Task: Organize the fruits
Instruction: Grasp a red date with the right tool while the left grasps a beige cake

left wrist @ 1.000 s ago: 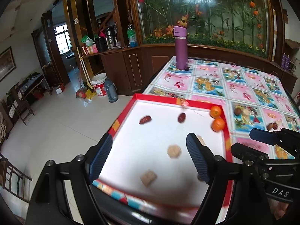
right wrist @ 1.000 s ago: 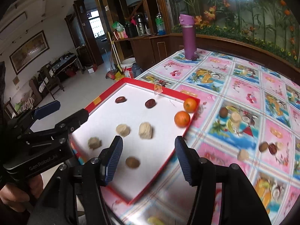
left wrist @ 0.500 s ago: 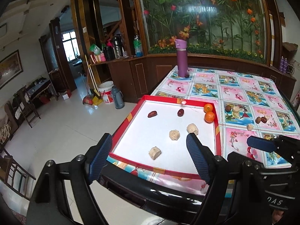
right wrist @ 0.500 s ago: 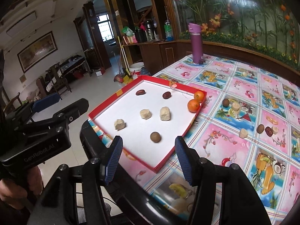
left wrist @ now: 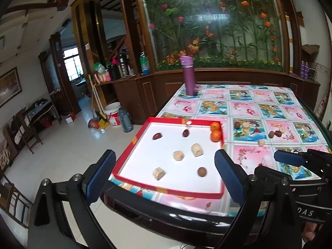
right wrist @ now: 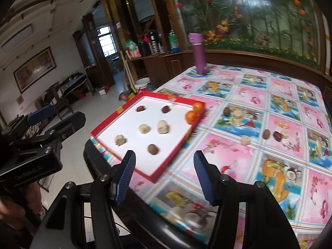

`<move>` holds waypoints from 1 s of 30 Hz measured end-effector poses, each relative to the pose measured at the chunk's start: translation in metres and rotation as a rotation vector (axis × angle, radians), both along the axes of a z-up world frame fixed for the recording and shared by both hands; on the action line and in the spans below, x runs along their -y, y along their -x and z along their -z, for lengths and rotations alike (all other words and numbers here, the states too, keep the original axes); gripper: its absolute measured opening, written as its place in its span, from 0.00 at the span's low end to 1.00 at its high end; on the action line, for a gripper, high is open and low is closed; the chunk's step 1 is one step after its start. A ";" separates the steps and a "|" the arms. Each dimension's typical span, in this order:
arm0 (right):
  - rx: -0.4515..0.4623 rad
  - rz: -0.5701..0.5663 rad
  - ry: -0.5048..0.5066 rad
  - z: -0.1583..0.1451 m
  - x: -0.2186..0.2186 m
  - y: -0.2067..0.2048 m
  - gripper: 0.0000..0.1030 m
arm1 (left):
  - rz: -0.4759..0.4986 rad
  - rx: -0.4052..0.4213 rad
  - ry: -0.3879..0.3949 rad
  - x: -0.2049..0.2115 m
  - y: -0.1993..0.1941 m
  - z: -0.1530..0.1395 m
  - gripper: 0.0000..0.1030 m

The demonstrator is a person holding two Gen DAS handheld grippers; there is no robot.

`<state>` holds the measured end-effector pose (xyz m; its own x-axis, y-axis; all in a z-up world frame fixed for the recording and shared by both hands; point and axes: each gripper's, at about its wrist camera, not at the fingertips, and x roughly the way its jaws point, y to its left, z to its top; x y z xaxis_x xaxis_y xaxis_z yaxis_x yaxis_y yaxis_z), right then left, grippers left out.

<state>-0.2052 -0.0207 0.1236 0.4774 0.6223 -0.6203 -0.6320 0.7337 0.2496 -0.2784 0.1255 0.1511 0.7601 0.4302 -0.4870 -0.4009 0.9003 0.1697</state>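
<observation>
A red-rimmed white tray [left wrist: 132,143] [right wrist: 108,120] sits at the table's near left corner. In it lie two oranges [left wrist: 215,135] [right wrist: 190,117], two dark red dates [left wrist: 157,136] [right wrist: 140,109], three pale chunks [left wrist: 196,149] [right wrist: 163,127] and a brown round fruit [left wrist: 202,171] [right wrist: 153,149]. More small fruits [left wrist: 271,134] [right wrist: 266,134] lie loose on the tablecloth to the right. My left gripper [left wrist: 164,176] is open and empty, held back before the table's near edge. My right gripper [right wrist: 165,176] is open and empty, above the near edge right of the tray.
A purple bottle [left wrist: 189,75] [right wrist: 198,54] stands at the table's far left. The table has a dark raised rim [left wrist: 166,213]. Left of the table are floor, a white bucket [left wrist: 113,114] and chairs [left wrist: 27,130]. A wooden cabinet and a flower mural stand behind.
Both grippers have pulled back and up from the tray, so that the whole tray and the table edge now show. Both stay open and empty.
</observation>
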 end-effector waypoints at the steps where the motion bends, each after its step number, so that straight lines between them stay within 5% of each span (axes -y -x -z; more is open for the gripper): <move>1: 0.000 0.017 -0.003 0.000 0.007 -0.004 0.56 | 0.010 -0.003 -0.001 0.003 -0.003 0.000 0.93; 17: -0.055 0.320 0.092 0.032 0.116 -0.100 0.57 | 0.269 -0.157 0.061 0.072 -0.125 0.030 0.93; 28: -0.139 0.293 0.233 0.095 0.111 -0.185 0.56 | 0.414 -0.348 0.171 0.088 -0.201 0.092 0.93; 30: -0.141 0.287 0.237 0.100 0.108 -0.190 0.56 | 0.445 -0.372 0.208 0.090 -0.211 0.100 0.85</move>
